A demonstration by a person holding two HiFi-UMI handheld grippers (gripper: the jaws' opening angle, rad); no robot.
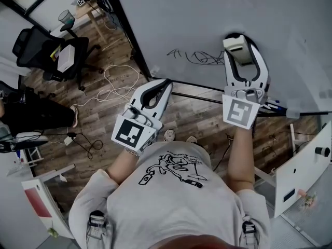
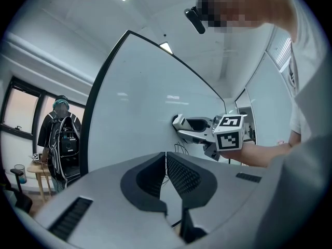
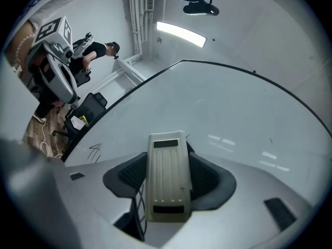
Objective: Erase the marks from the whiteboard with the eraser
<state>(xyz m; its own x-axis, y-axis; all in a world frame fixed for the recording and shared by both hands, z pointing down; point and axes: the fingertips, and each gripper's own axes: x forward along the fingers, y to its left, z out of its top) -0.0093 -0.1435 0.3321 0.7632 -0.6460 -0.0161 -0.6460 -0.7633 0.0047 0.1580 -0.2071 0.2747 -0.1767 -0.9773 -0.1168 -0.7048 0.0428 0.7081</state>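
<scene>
The whiteboard (image 1: 218, 14) fills the top of the head view, with black scribbled marks (image 1: 194, 57) near its lower edge. A cream eraser (image 1: 236, 45) sits in my right gripper (image 1: 239, 39), which is shut on it, and its tip is pressed to the board just right of the marks. In the right gripper view the eraser (image 3: 166, 183) stands between the jaws of the right gripper (image 3: 167, 171), with some marks (image 3: 95, 152) to the left. My left gripper (image 1: 164, 83) is shut and holds nothing, low at the board's bottom left. Its jaws in the left gripper view (image 2: 166, 165) touch, facing the board (image 2: 140, 97).
A black office chair (image 1: 49, 51) and loose white cables (image 1: 116, 84) lie on the wood floor at the left. The board's tray (image 1: 270, 107) holds markers. A white unit (image 1: 306, 170) stands at the right. A person (image 2: 61, 134) stands far off by the windows.
</scene>
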